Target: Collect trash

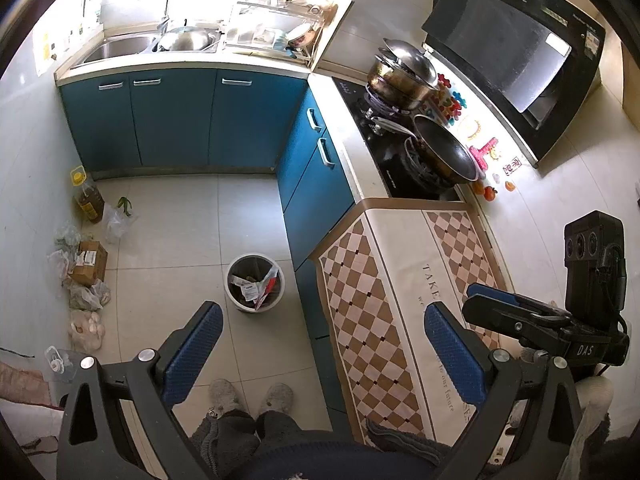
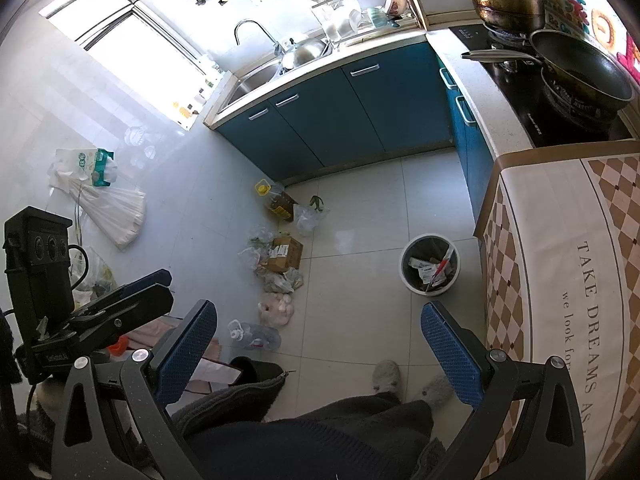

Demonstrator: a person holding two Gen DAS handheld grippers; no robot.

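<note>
While both tools hang high above the kitchen floor, nothing is being gripped: the left tool (image 1: pixel 320 356) stands wide open and empty, and the right tool (image 2: pixel 316 354) likewise — each well apart from any trash. The trash bin (image 1: pixel 256 282) sits on the tiles just beside the blue cabinets, already holding wrappers and paper. Loose trash lies along the wall: a cardboard box (image 1: pixel 90 262), crumpled plastic bags (image 1: pixel 84 296) and a clear plastic bottle (image 2: pixel 254 336). To do this step well, I judge one tool should come down squarely over a single item, close on a firm edge such as the box flap, and avoid dragging neighbouring bags. Only the right wrist view shows the white bags (image 2: pixel 112 208) hanging against the wall; only the left shows the range hood (image 1: pixel 516 60).
</note>
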